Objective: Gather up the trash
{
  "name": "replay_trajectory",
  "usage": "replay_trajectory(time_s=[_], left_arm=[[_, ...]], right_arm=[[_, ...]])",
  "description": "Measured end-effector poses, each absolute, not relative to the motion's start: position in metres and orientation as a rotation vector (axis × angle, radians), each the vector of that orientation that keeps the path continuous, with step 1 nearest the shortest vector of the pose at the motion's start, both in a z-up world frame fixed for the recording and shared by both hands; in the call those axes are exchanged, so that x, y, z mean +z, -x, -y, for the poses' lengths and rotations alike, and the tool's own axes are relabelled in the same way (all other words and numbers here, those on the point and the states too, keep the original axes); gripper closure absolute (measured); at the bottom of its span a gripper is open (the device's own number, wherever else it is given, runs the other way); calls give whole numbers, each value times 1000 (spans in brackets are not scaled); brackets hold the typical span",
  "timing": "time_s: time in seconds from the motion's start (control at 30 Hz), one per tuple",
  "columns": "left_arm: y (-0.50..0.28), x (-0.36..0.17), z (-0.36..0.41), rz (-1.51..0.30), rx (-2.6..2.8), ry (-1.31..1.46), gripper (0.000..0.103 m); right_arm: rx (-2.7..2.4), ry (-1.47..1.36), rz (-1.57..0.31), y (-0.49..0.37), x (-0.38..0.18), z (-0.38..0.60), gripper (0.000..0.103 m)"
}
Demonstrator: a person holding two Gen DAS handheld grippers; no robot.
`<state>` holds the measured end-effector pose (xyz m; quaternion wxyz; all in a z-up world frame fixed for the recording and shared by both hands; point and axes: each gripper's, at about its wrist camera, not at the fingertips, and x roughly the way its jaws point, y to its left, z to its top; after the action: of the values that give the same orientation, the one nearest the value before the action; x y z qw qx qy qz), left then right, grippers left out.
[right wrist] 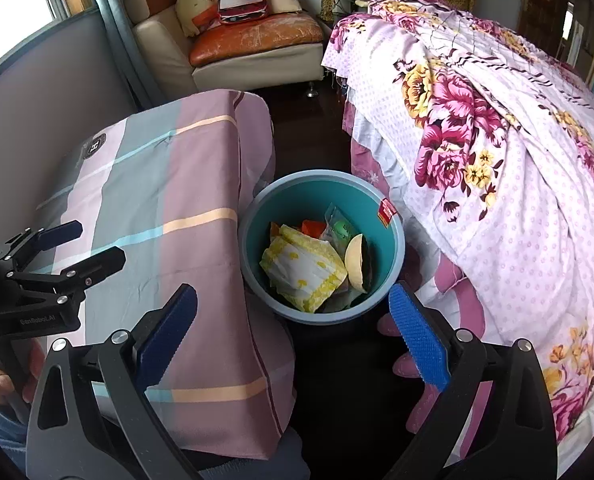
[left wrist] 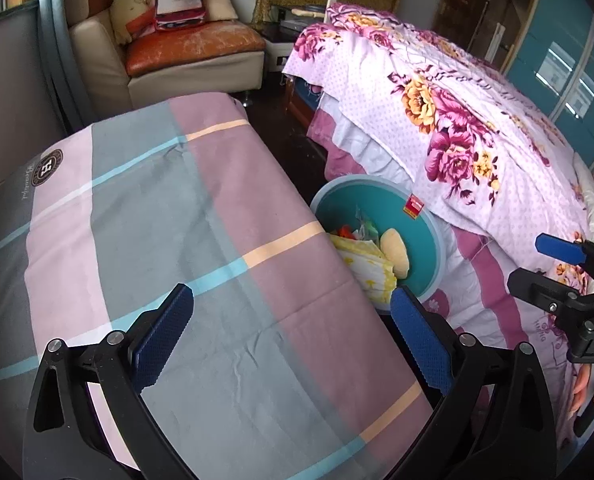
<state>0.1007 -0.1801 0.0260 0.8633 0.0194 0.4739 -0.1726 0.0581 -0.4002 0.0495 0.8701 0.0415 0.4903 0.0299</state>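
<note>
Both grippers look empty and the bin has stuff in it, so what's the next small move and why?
Probably pan both grippers to look for more trash. The left gripper and right gripper stand open with nothing between the pads. The teal bin already holds a yellow-and-white wrapper and other scraps, and the checked tablecloth shows no trash in either view.

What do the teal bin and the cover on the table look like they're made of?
Bin: probably moulded plastic, with smooth, faintly glossy walls and a rolled rim. Table cover: woven fabric, matte, in a printed plaid, with creases and soft folds where it drapes over the edge.
</note>
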Motion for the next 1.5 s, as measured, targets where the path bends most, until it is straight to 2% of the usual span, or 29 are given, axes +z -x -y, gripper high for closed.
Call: replay_trajectory(time_s=[0.6, 1.5], left_arm=[[-70, 40, 166, -911, -349, -31, 4], [-86, 10, 168, -959, -327, -60, 4]], right_arm=[[51, -40, -1022, -31, 49, 384, 10], [14, -105, -1100, -52, 21, 392, 10]])
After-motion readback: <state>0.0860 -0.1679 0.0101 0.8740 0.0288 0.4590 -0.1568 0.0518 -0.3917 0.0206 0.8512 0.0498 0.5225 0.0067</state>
